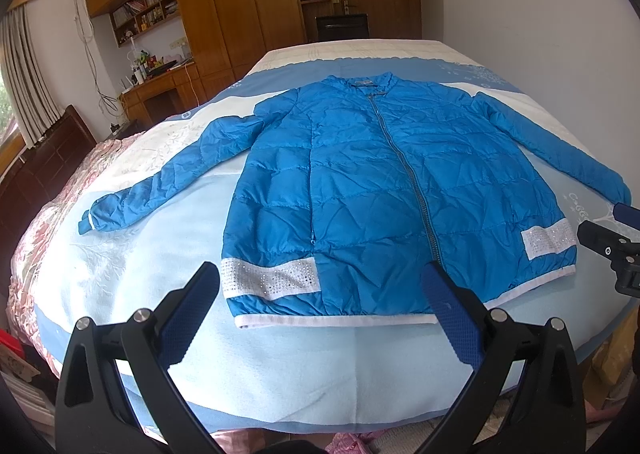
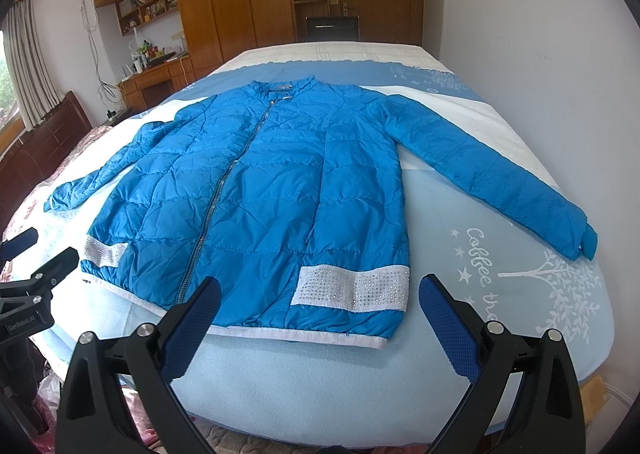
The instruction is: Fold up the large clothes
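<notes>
- On the bed [image 1: 280, 374], front side up and zipped, lies the blue jacket [image 1: 360, 182] — flat, collar toward 12 o'clock, hem toward 6 o'clock, both sleeves angled out and down.
- Left gripper [image 1: 320, 318]: fingers spread wide, holding nothing, hovering at the hem's left half near the white studded band [image 1: 272, 278].
- Right gripper [image 2: 320, 330]: fingers likewise spread, empty, just short of the hem's right half.
- Left sleeve [image 1: 160, 178] runs toward 8 o'clock in the left wrist view; right sleeve [image 2: 492, 174] toward 4 o'clock in the right wrist view.
- Step in hand, as judged: garment laid out, no fold made yet.
- Next move likely calls for pinching a sleeve cuff or side edge and carrying it across the zipper [image 1: 404, 166] — the padded fabric may spring back, so a firm grip is advised.
</notes>
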The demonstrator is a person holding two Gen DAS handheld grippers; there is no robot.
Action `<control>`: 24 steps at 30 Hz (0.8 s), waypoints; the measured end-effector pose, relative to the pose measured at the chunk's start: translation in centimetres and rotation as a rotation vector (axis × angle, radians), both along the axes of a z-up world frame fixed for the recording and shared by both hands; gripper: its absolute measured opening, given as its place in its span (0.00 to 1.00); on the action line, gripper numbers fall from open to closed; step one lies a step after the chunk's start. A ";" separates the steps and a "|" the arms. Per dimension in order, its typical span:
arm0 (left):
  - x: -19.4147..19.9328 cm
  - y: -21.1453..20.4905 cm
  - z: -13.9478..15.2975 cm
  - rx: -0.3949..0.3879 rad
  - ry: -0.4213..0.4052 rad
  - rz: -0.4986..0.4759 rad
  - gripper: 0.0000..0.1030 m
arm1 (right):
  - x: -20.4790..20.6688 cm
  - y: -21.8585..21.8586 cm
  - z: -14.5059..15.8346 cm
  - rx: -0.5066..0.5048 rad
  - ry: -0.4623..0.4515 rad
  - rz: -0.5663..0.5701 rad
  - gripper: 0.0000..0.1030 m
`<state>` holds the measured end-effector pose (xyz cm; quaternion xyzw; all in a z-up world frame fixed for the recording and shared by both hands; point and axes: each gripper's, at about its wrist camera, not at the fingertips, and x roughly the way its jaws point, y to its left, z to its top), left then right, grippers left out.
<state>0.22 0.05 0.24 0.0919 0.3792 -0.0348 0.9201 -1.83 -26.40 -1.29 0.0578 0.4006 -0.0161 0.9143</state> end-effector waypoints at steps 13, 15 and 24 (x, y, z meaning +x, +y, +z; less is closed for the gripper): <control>1.6 -0.4 -0.7 -0.008 0.008 -0.014 0.97 | 1.2 -2.9 -0.9 0.010 -0.015 -0.057 0.96; 2.7 -0.7 -1.0 -0.023 0.030 -0.031 0.97 | 1.8 -5.3 -1.1 0.026 -0.012 -0.099 0.96; 12.1 -7.9 -1.6 -0.085 0.163 -0.199 0.97 | 3.8 -17.7 -3.1 0.163 0.040 -0.327 0.96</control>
